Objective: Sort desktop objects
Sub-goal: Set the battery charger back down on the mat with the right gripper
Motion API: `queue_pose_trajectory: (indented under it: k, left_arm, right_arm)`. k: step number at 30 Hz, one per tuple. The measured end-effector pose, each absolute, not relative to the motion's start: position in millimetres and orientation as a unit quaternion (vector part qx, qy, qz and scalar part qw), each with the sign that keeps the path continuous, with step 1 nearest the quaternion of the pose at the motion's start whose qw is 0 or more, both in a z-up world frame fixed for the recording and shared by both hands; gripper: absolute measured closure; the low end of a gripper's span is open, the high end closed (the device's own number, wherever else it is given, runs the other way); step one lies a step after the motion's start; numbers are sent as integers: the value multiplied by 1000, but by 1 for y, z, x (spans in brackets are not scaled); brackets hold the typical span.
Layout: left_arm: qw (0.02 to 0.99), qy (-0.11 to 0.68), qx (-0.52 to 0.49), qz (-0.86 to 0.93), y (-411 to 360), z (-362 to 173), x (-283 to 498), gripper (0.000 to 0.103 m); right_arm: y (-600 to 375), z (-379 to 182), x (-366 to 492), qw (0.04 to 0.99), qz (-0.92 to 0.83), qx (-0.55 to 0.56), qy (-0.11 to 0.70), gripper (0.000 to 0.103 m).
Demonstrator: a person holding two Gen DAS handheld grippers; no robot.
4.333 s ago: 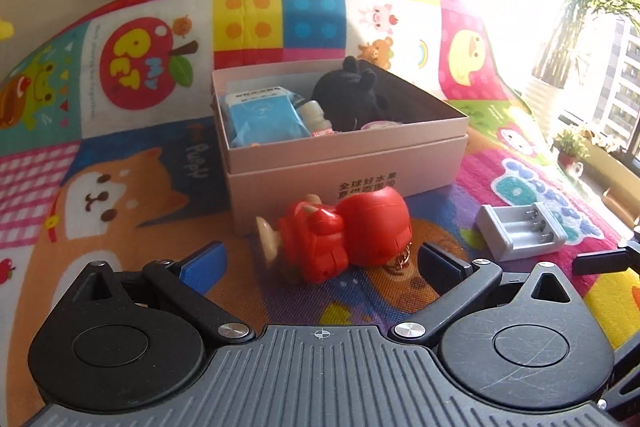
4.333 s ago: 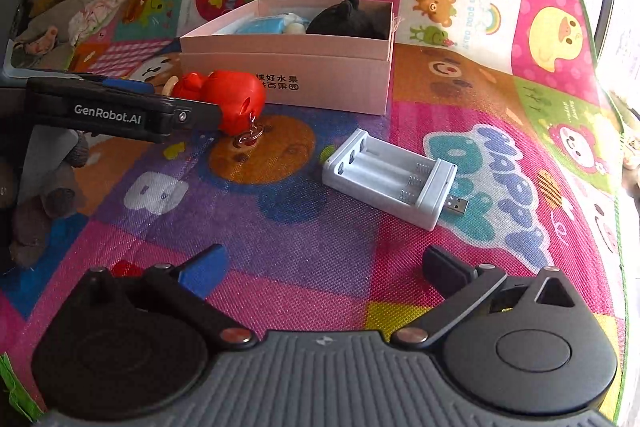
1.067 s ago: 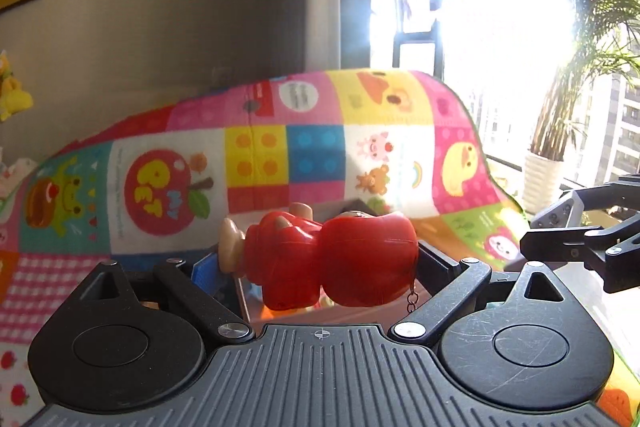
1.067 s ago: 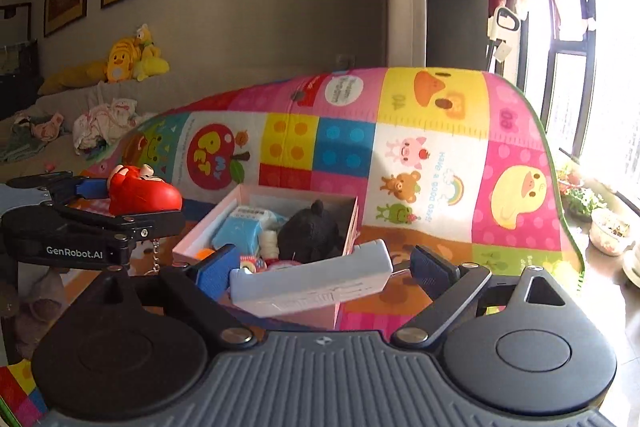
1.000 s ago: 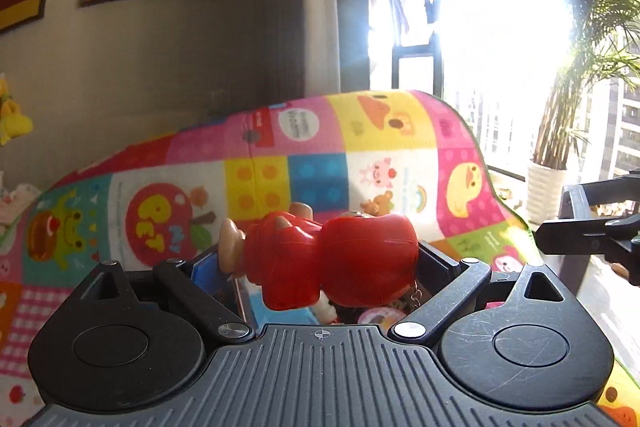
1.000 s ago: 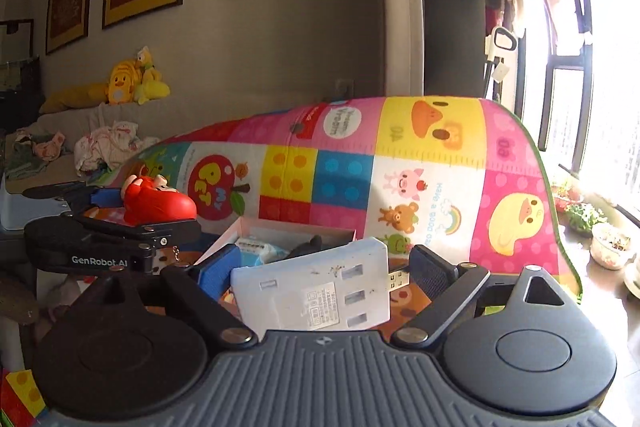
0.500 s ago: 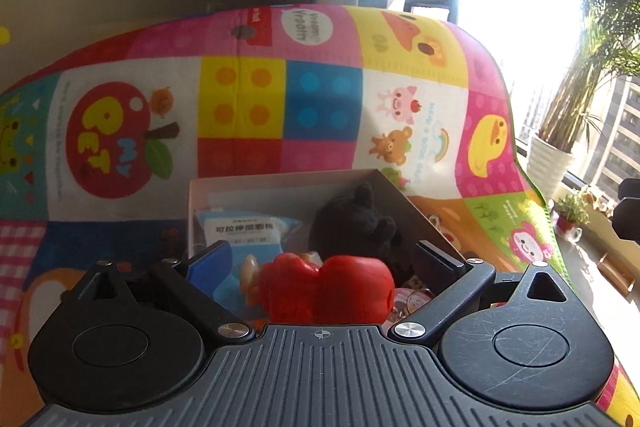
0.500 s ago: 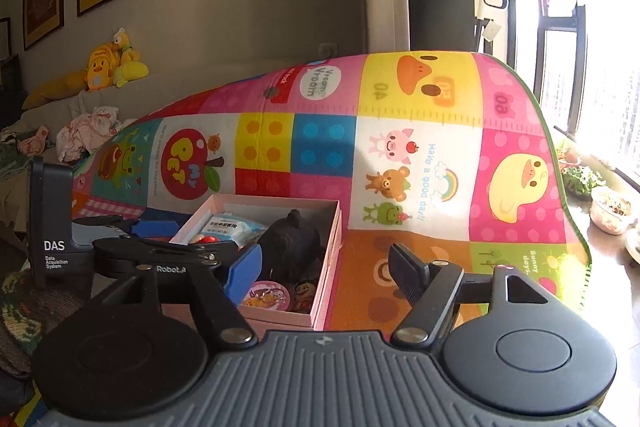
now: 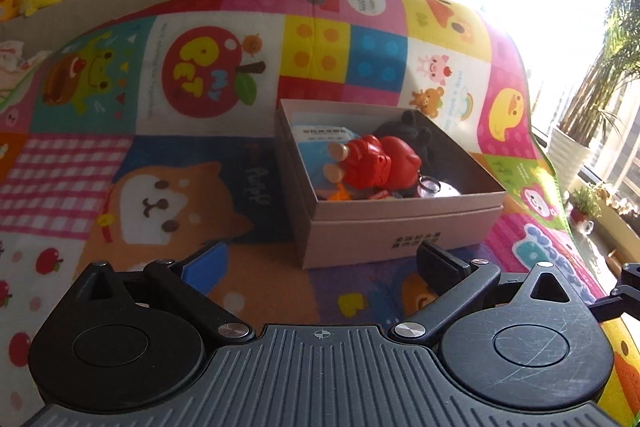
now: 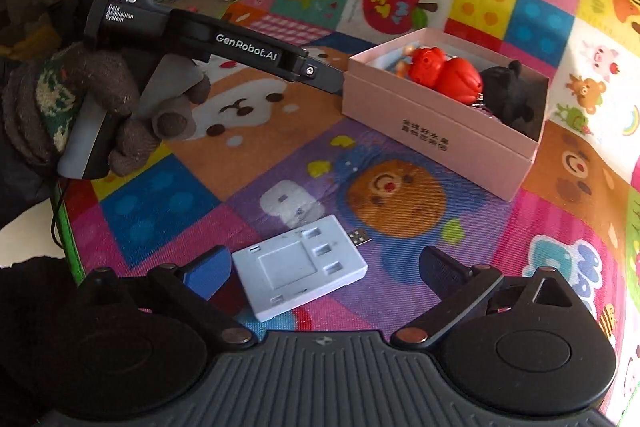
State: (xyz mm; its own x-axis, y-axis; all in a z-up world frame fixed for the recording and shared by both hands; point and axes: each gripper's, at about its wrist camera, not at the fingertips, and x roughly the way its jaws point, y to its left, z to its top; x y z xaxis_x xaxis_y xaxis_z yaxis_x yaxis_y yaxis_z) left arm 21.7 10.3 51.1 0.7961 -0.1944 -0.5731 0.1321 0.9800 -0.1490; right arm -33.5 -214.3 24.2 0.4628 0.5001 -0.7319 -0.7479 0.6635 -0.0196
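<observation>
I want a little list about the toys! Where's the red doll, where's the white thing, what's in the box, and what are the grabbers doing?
red doll: lying in the pink cardboard box, on top of the other things
white plastic battery charger: face down on the colourful play mat, outside the box
also in box: black plush toy, blue packet
left gripper: open, empty
right gripper: open, charger lying between its fingers

- I see a glossy red plastic figure (image 9: 374, 163) in a matt pink cardboard box (image 9: 404, 233).
- My charger (image 10: 300, 271) looks like matt white plastic.
- Woven play mat (image 10: 248, 187).
</observation>
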Motion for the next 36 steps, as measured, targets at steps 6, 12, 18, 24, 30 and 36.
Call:
queue_pose_trajectory:
  k: [6, 12, 18, 24, 30, 36]
  left_arm:
    - [933, 343, -62, -85, 18, 33, -5, 0]
    - [932, 345, -77, -81, 26, 34, -16, 0]
    - [932, 343, -73, -90, 22, 36, -20, 0]
    - [931, 346, -73, -97, 18, 34, -22, 0]
    - [934, 337, -57, -105, 4, 37, -18, 0]
    - [938, 319, -31, -133, -25, 33, -7, 0]
  right_arm:
    - [-185, 5, -35, 822, 382, -230, 356, 0]
    - [-177, -3, -9, 809, 376, -204, 403, 0]
    - [-177, 6, -13, 810, 356, -203, 419, 14]
    - [-186, 25, -19, 826, 331, -210, 404, 14]
    - [-204, 91, 16, 865, 304, -156, 368, 14]
    - [-204, 129, 137, 885, 238, -11, 401, 14]
